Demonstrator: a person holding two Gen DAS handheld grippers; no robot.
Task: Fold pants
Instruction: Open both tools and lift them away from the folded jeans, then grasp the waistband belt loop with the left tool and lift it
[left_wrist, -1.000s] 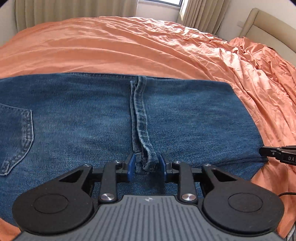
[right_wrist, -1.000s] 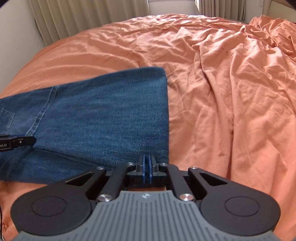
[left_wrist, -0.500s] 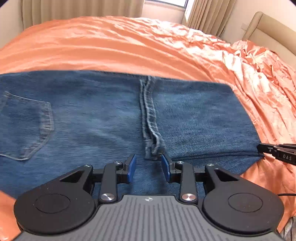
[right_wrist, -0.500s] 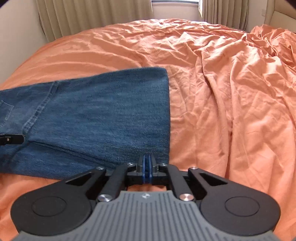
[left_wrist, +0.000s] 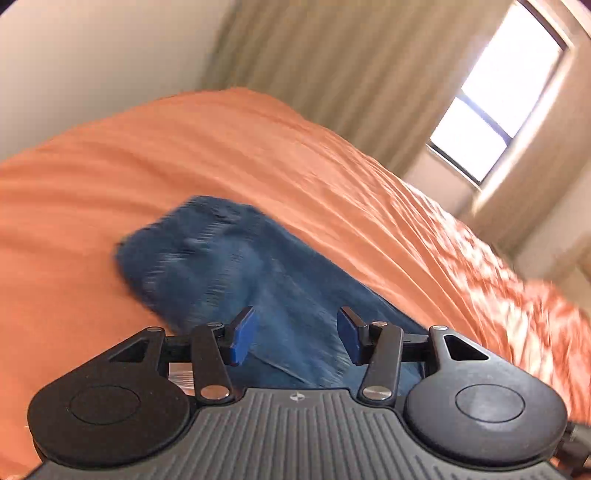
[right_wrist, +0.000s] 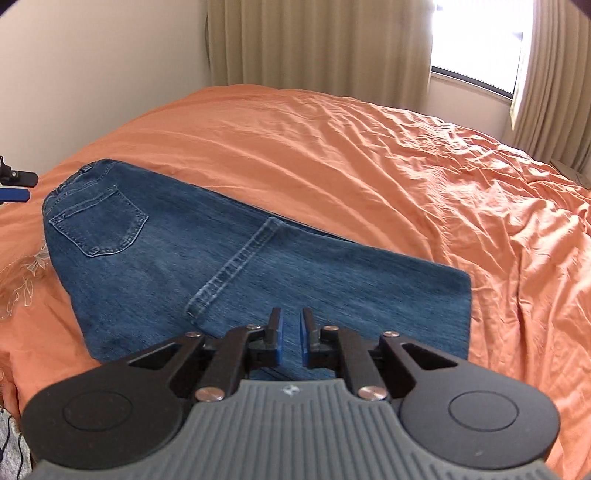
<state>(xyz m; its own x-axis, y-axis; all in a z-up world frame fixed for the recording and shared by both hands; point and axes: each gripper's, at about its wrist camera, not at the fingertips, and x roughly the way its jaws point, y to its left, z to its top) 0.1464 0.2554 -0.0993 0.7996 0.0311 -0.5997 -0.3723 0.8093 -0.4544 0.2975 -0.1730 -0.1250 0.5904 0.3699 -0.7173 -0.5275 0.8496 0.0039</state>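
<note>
My left claw (left_wrist: 293, 339) hangs with its blue pads spread wide and nothing between them, tilted over the folded blue jeans (right_wrist: 229, 266), which lie blurred in its view from the claw toward eleven o'clock on the orange bedspread (right_wrist: 369, 155). My right claw (right_wrist: 291, 336) has its pads parted by a narrow gap, pinching nothing, with the denim lying just beyond the tips. From there the back pocket (right_wrist: 99, 225) sits at ten o'clock, the doubled leg's edge at two o'clock, and the curtains (right_wrist: 317, 44) at twelve.
</note>
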